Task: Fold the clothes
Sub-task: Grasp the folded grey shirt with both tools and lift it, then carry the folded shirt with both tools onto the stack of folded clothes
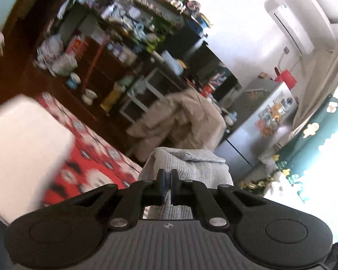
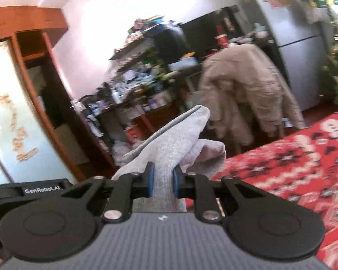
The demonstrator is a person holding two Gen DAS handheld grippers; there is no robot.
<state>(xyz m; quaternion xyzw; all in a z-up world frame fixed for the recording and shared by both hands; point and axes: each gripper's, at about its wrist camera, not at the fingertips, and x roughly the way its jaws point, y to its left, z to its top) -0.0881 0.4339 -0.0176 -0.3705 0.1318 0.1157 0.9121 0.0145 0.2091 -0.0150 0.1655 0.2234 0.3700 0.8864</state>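
Left wrist: left gripper [image 1: 168, 181] pinches thin grey garment [image 1: 187, 164] fold, jaws nearly together. Right gripper [image 2: 163, 181] clamps thicker bunch, above red patterned cloth [image 2: 293, 157].

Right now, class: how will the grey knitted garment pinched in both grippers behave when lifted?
Probably floppy: the grey garment droops past the right gripper. Likely light: the left gripper holds a thin pinch. Its ribbed knit probably resists slipping.

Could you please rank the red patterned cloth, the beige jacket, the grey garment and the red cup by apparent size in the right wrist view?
1. red patterned cloth
2. beige jacket
3. grey garment, though it is nearest the camera, so unsure against the jacket
4. red cup
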